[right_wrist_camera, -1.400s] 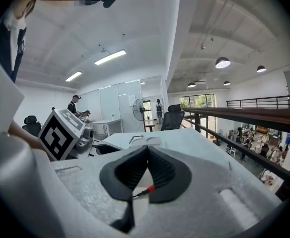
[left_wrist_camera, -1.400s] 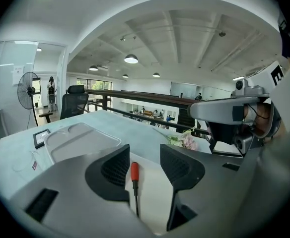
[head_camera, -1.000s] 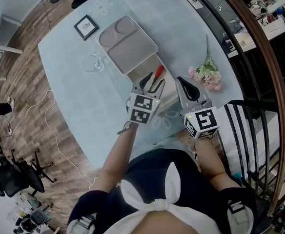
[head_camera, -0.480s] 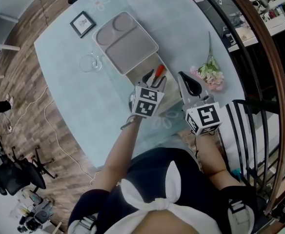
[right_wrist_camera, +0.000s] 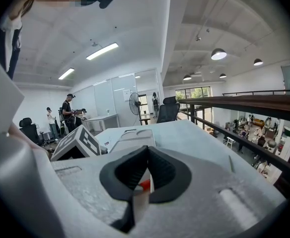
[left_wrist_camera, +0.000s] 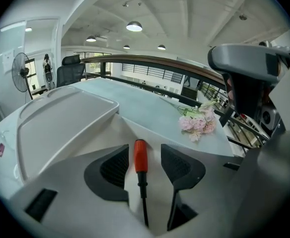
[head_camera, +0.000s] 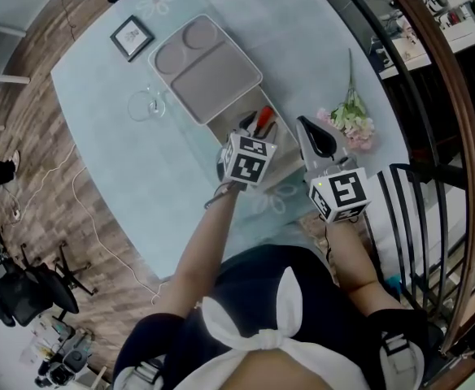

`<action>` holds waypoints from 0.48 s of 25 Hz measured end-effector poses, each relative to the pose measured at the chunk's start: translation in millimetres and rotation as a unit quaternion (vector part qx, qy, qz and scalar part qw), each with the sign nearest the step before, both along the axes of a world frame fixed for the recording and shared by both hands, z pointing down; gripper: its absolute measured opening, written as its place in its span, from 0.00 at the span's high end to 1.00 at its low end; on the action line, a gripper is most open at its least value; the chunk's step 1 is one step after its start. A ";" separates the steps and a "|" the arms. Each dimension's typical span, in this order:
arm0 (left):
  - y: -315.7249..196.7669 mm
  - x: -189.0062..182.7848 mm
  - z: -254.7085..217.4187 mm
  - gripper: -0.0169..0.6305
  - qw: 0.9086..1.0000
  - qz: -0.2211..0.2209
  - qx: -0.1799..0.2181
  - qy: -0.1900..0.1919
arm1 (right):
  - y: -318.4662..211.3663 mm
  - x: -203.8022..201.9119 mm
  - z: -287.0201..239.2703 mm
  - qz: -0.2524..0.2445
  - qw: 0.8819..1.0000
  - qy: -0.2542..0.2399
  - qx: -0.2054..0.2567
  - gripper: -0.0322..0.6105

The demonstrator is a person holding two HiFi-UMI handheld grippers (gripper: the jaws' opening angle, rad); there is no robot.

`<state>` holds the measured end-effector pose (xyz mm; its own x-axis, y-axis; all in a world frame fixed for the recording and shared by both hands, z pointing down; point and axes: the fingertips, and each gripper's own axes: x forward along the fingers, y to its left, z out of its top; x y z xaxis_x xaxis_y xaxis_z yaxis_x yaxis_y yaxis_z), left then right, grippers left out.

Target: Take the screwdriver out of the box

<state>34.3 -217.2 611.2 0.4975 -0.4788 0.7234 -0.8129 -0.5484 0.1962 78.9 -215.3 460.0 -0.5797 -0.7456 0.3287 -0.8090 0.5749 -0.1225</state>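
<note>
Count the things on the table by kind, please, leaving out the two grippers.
Box: 1
Screwdriver: 1
Flower bunch: 1
Frame: 1
Glass: 1
Total: 5

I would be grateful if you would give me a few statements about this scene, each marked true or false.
1. The left gripper has its jaws apart, with the screwdriver lying between them. True.
2. The right gripper is holding the screwdriver. False: its jaws are together on nothing, off to the side of the box.
3. The box is closed. False: its lid lies open and flat on the table.
4. Pink flowers lie on the table, on the right gripper's side. True.
5. The screwdriver has a blue handle. False: the handle is orange-red.
</note>
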 end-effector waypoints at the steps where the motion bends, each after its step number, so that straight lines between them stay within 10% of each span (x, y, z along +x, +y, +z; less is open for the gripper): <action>1: -0.7 0.8 2.5 0.67 1.000 0.001 -0.002 -0.002 | 0.0 -0.3 1.2 -0.001 1.000 0.000 -0.001 0.95; 12: -5.9 11.9 26.8 0.67 0.999 0.014 -0.021 -0.029 | 1.0 -1.3 11.4 -0.008 1.000 0.001 -0.015 0.95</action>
<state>46.2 -223.1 638.0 0.4668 -0.4333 0.7709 -0.8083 -0.5628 0.1731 77.6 -214.2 471.3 -0.5905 -0.7260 0.3523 -0.8001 0.5839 -0.1377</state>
